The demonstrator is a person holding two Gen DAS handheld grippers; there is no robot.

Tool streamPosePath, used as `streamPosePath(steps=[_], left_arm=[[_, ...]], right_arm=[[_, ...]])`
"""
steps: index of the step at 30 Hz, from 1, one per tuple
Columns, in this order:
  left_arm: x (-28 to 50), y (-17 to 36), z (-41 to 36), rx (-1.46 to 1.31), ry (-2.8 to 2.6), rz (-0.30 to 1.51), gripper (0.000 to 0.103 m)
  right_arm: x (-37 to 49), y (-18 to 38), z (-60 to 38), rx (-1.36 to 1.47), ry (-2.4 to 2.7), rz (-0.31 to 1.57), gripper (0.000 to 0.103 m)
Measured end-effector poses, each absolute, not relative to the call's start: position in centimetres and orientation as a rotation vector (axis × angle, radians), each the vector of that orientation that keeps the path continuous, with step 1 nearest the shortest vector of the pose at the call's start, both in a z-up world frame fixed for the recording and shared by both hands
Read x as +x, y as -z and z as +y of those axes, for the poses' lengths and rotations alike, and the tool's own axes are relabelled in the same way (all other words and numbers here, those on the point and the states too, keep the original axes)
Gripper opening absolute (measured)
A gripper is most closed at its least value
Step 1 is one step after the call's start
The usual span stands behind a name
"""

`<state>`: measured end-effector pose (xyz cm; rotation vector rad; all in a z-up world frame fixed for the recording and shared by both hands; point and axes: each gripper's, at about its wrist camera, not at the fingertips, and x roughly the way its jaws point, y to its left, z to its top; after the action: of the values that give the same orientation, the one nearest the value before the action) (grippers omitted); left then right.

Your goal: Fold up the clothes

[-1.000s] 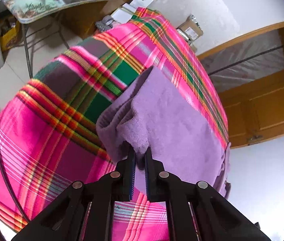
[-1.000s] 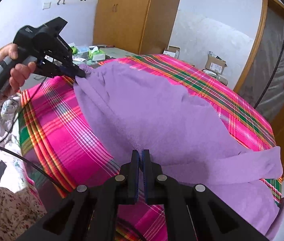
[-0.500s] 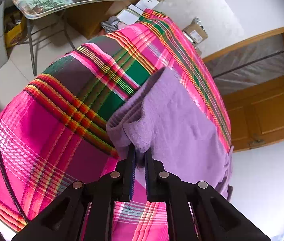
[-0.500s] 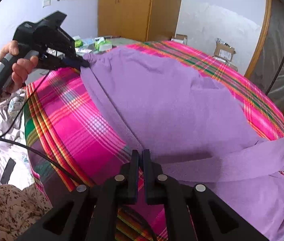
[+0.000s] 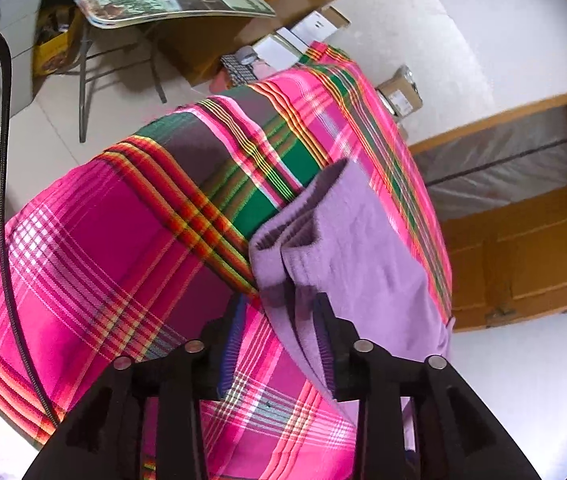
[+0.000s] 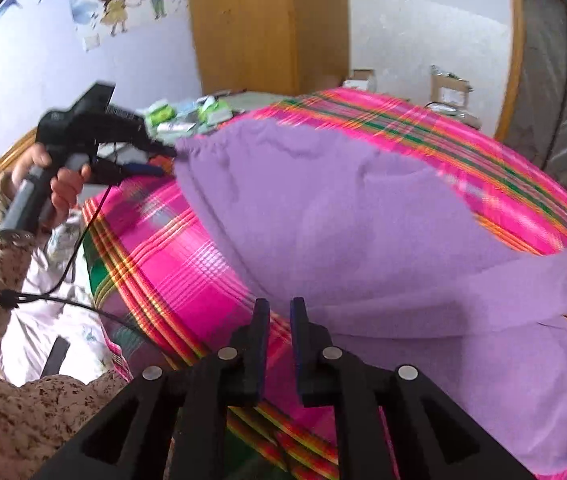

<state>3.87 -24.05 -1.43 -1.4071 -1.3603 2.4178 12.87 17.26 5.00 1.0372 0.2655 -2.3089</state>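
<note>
Purple fleece garment (image 6: 343, 216) lies spread over the plaid cloth (image 5: 123, 256) on the bed, mostly flat, soft and thick, with a ribbed band at the near corner and a strip (image 6: 523, 284) folded across the body on my right side. Left gripper (image 5: 279, 320) is spread wide, fingers either side of that ribbed corner, nothing clamped. Right gripper (image 6: 279, 320) shows a narrow gap, fingers sitting at the garment's edge; no fabric pinched that I can see. Step, as I read it: between grips, one fold laid in, garment resting on its own. This fits either letting go after a fold or lining up to take the edge again; can't tell which. Any next grab needs both layers of the edge caught evenly, or the fleece will slide and skew the fold.
</note>
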Motion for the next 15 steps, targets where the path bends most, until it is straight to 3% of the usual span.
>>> streamPosePath(steps=[9, 15], left_arm=[[3.1, 2.5, -23.7, -1.411, -2.388, -1.407, 0.039], [2.0, 2.8, -23.6, -1.392, -2.379, -1.467, 0.039]], right_arm=[[11.1, -4.7, 23.9, 1.138, 2.443, -0.079, 0.018], [10.6, -4.2, 22.4, 1.14, 2.414, -0.073, 0.022]])
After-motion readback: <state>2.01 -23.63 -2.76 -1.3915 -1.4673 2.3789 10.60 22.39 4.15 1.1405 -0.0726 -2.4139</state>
